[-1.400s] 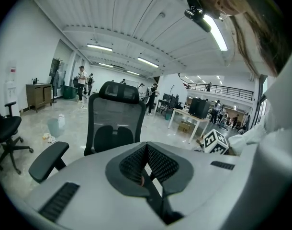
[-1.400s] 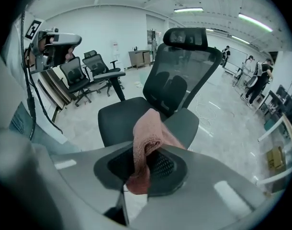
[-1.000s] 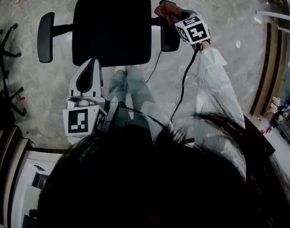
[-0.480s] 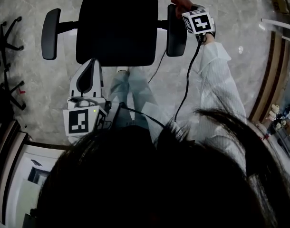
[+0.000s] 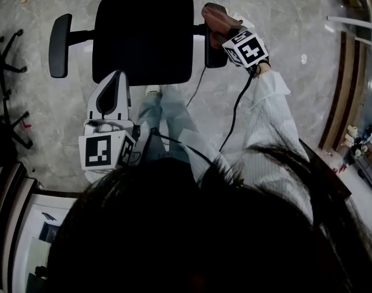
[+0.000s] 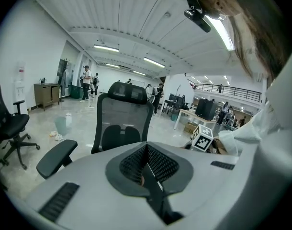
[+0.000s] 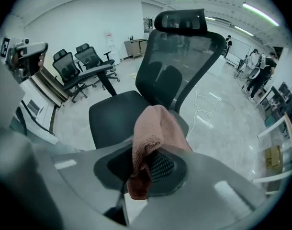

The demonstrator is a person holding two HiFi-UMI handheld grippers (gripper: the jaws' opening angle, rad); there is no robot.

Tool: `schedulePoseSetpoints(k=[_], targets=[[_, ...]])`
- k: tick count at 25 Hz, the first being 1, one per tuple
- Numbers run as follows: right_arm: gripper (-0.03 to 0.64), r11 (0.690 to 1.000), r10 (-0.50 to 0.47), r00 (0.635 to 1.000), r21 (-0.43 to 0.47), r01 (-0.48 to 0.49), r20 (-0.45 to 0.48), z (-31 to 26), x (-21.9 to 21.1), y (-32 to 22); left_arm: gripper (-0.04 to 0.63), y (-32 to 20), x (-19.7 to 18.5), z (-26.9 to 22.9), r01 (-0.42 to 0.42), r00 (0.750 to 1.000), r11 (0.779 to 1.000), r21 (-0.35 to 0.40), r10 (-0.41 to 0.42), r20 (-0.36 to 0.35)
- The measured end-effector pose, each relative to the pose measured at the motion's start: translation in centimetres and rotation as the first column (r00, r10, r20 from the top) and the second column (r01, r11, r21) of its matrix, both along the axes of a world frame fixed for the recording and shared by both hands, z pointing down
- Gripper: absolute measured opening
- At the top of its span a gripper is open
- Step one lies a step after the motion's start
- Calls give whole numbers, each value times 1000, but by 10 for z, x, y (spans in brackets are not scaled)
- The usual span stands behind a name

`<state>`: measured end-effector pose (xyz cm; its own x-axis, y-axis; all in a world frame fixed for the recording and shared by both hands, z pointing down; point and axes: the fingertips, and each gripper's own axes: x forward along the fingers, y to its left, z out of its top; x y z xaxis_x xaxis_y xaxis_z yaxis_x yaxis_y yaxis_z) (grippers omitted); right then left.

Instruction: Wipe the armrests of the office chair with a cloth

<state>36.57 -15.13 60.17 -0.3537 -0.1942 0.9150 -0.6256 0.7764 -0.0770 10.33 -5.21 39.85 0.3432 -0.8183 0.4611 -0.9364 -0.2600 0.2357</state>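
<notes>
**Cloth at the right-hand armrest**

The right gripper (image 5: 221,30) has its jaws clamped on a reddish-pink cloth (image 7: 153,133). It holds the cloth over the rear part of the office chair's (image 5: 143,35) armrest (image 5: 213,54), at the head view's right. The left gripper (image 5: 113,84) hangs just in front of the chair, jaws together and empty.

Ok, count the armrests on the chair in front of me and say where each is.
2. The left armrest stands bare beside the seat; the right armrest lies partly under the cloth held in the right tool.
</notes>
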Motion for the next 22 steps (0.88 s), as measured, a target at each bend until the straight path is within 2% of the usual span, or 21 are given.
schedulePoseSetpoints(k=[8, 13, 16, 19, 22], targets=[[49, 997, 24, 997, -72, -19, 73, -17, -4, 91, 3, -1, 6, -13, -14, 1000, 1000, 26, 14, -16], [49, 994, -18, 996, -110, 27, 83, -18, -14, 125, 3, -1, 11, -14, -35, 999, 998, 52, 37, -24], [49, 996, -6, 995, -91, 15, 95, -17, -16, 120, 3, -2, 14, -13, -47, 999, 997, 53, 49, -22], [49, 997, 74, 990, -44, -69, 122, -18, -8, 87, 3, -4, 15, -14, -47, 999, 997, 53, 48, -17], [50, 990, 136, 983, -53, -130, 126, -11, -1, 53, 3, 1, 13, -12, -43, 999, 998, 42, 43, -6]])
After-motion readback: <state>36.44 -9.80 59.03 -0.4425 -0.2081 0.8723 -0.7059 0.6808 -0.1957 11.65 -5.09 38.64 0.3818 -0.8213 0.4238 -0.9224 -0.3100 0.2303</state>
